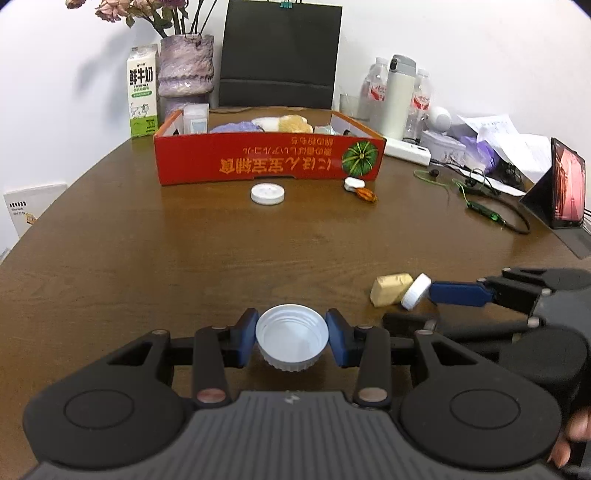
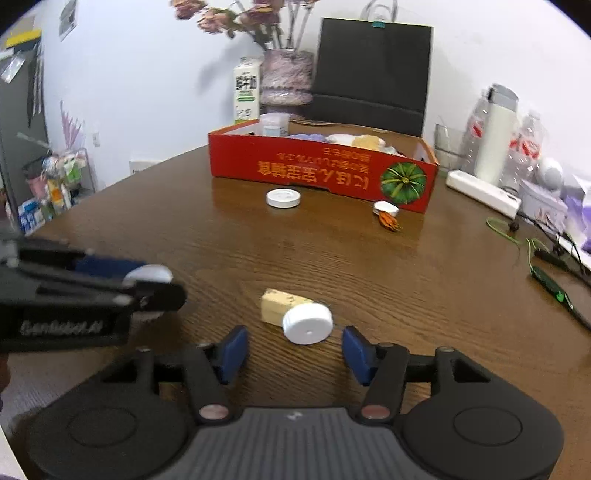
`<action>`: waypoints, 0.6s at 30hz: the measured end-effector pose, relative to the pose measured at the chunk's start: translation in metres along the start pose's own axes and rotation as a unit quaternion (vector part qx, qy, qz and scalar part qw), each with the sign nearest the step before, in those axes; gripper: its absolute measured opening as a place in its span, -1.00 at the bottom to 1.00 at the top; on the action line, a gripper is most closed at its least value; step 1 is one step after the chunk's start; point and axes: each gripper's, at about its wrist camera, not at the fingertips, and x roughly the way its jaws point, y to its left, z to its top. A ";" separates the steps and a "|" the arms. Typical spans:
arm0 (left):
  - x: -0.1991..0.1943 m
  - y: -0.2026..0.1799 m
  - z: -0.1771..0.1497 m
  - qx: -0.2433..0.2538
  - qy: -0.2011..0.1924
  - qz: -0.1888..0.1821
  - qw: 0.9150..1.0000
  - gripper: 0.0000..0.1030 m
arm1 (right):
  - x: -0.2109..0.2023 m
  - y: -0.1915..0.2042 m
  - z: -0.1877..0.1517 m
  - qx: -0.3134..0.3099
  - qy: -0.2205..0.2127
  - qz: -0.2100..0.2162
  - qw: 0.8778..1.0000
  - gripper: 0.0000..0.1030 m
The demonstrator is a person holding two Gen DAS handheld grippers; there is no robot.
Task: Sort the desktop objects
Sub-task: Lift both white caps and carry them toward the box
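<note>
Overall, cluttered wooden table (image 1: 147,258), white walls (image 1: 424,33)

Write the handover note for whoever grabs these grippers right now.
Left gripper: shut on a white cap, open side up, near the table's front edge.
Right gripper: open, jaws either side of a tilted white lid leaning on the yellow block; not gripped yet.
Red box at the back already holds several items.
Left: the held cap, lid, block, flat white lid and small pieces before the box.
</note>
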 end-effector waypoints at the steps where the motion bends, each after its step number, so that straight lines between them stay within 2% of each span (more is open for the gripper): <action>1: 0.000 0.001 -0.001 -0.001 -0.001 0.001 1.000 -0.20 | 0.000 -0.003 0.000 0.006 -0.001 0.002 1.000 -0.23; 2: 0.001 0.002 -0.001 -0.001 0.000 0.002 1.000 -0.20 | 0.001 -0.005 0.001 0.010 -0.002 0.002 1.000 -0.25; 3: 0.001 0.003 -0.001 -0.002 0.000 0.005 1.000 -0.20 | 0.002 -0.006 0.002 0.011 -0.002 0.001 1.000 -0.44; 4: 0.001 0.004 -0.001 -0.002 -0.001 0.008 1.000 -0.20 | 0.003 -0.006 0.003 0.010 -0.002 0.000 1.000 -0.46; 11: -0.004 0.004 -0.001 0.000 -0.007 0.010 1.000 -0.21 | -0.003 -0.001 0.003 -0.001 -0.010 0.003 1.000 -0.46; 18: -0.037 -0.009 -0.009 0.015 -0.043 0.010 0.999 -0.21 | -0.038 0.013 -0.013 -0.003 -0.032 0.009 0.999 -0.46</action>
